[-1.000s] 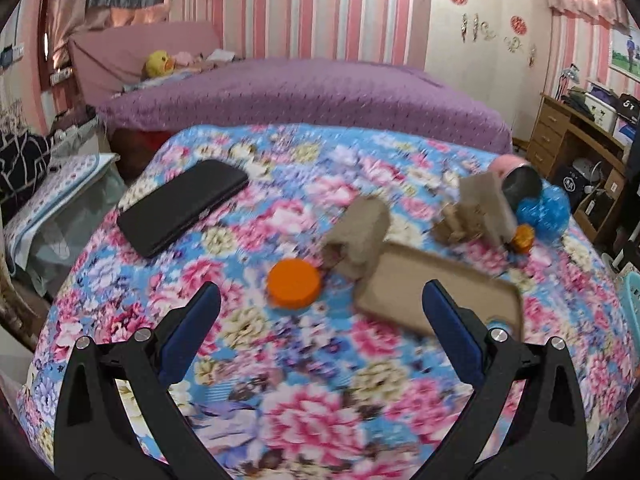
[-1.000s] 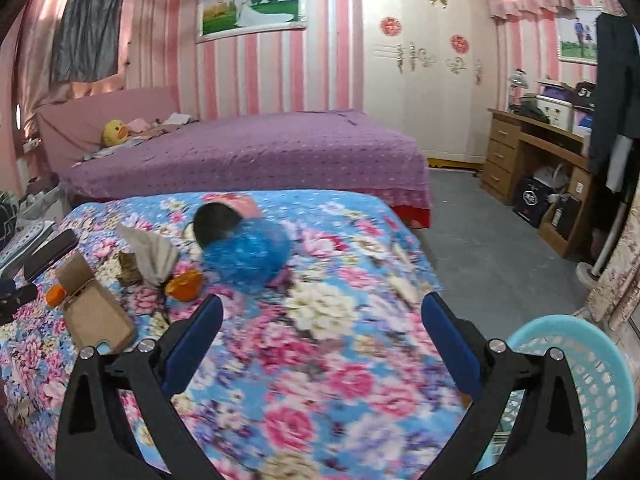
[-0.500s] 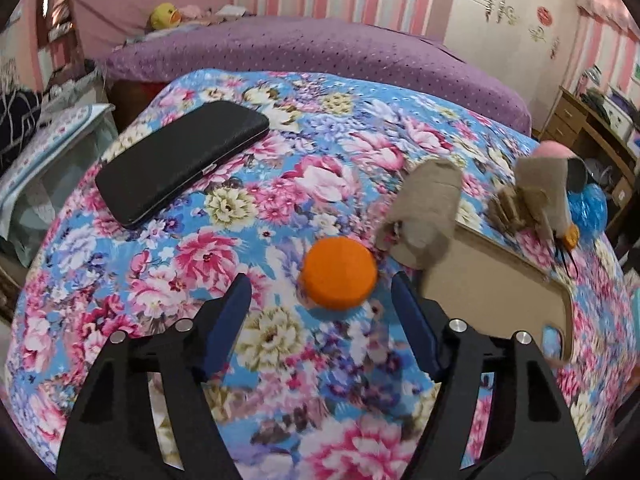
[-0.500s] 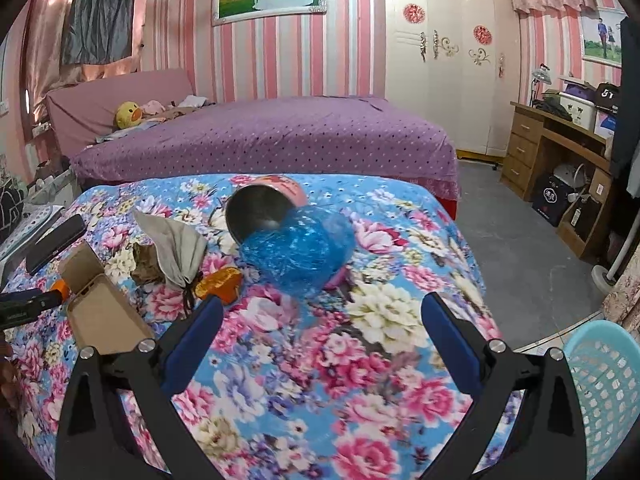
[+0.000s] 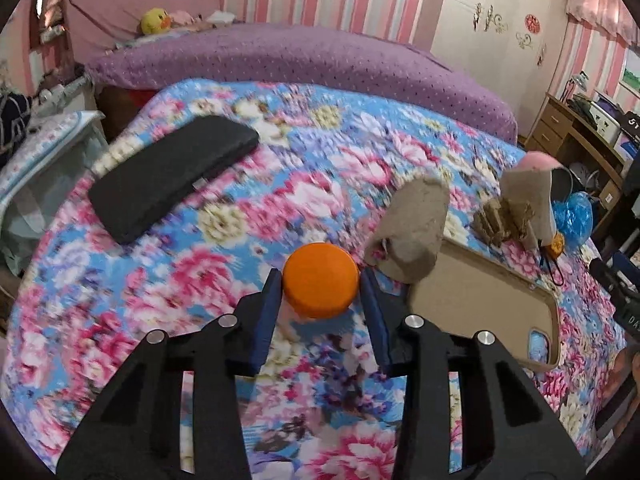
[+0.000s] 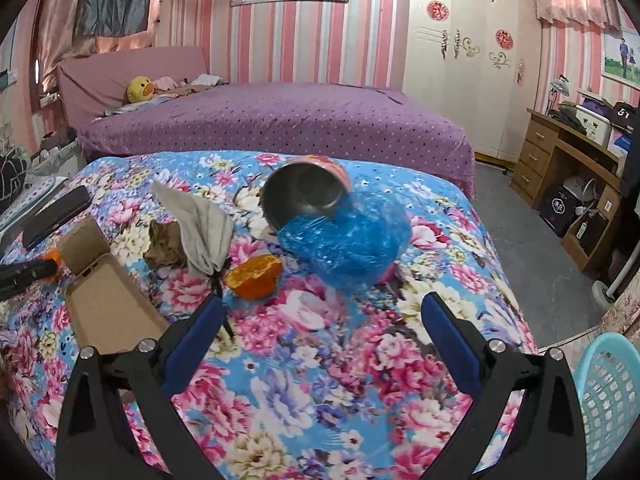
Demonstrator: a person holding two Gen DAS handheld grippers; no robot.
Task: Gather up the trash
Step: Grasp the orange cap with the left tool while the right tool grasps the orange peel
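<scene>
Closing around the orange cap [image 5: 319, 280], the left gripper [image 5: 320, 286] has its blue pads on either side of this round lid, which lies on the floral bedspread [image 5: 224, 216]; the left pad looks to be against the cap's edge, while whether the right pad touches it I cannot tell. Just right of the cap a flattened cardboard box [image 5: 480, 292] lies with one flap [image 5: 416, 228] standing up. Up and left of the cap rests a black case [image 5: 172, 172]. Farther right of the cap, past the cardboard, sit crumpled brown paper [image 5: 496, 220], a grey cloth [image 5: 528, 204] and a blue plastic bag [image 5: 576, 216].

The right gripper [image 6: 324, 320] hangs over the bedspread with its jaws wide apart and nothing between them, well to the right of the cap. Just ahead of it lie an orange peel [image 6: 254, 276] and the blue bag leaning against a tipped pink bowl [image 6: 308, 192]. A turquoise basket [image 6: 608, 400] stands on the floor beside the bed.
</scene>
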